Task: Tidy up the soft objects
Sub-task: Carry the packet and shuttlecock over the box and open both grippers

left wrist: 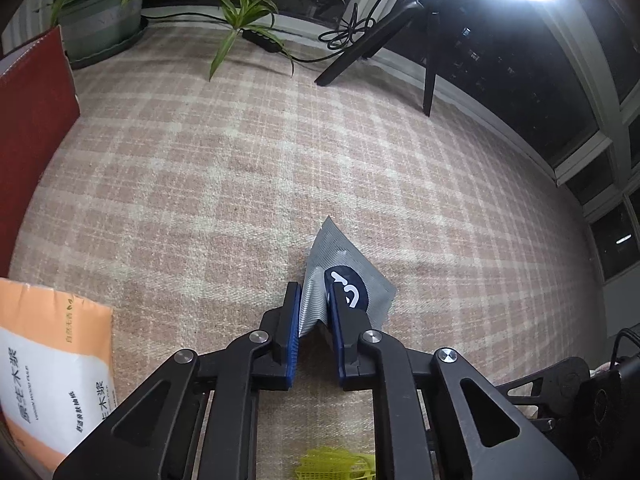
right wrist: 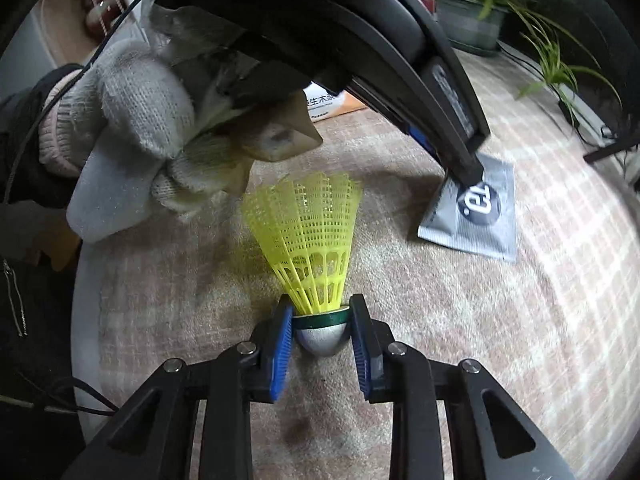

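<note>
Gripped shuttlecock (right wrist: 310, 240) by right gripper (right wrist: 322, 330), gray packet (left wrist: 344, 280) by left gripper (left wrist: 316, 312) beside; thin packet edge might slip out.

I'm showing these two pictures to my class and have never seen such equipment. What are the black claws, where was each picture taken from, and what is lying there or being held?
There is no robot: a person in knit gloves holds a hand-held gripper in each hand, each carrying a camera that looks along its two fingers. The left camera shows the left hand-held gripper shut on a grey packet, over a checked cloth. The right camera shows the right hand-held gripper pinching a yellow shuttlecock by its rounded base, with the left one above it. Also on the cloth: a tissue pack, a potted plant and a lamp tripod.
</note>
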Demonstrator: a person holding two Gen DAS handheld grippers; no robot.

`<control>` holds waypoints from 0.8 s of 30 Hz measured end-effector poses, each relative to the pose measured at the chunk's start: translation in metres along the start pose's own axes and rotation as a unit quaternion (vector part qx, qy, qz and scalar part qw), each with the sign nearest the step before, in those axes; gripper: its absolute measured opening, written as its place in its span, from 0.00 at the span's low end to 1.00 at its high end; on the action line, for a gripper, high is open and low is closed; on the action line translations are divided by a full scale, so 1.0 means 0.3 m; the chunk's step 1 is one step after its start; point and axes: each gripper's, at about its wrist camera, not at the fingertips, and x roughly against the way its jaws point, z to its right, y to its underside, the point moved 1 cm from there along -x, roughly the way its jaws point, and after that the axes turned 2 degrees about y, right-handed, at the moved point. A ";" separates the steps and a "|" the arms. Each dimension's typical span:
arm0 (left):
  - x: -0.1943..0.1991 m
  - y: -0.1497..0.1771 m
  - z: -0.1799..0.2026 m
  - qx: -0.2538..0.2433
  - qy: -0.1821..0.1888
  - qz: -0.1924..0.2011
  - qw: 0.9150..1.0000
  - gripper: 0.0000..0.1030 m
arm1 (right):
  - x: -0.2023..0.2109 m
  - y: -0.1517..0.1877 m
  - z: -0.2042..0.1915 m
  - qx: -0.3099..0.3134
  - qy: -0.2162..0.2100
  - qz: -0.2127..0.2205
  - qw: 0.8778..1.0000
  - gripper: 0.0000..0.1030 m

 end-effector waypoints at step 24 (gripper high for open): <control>0.247 -0.044 -0.059 0.007 0.007 0.057 0.998 0.09 | 0.272 0.119 0.047 -0.110 0.067 0.079 0.988 0.24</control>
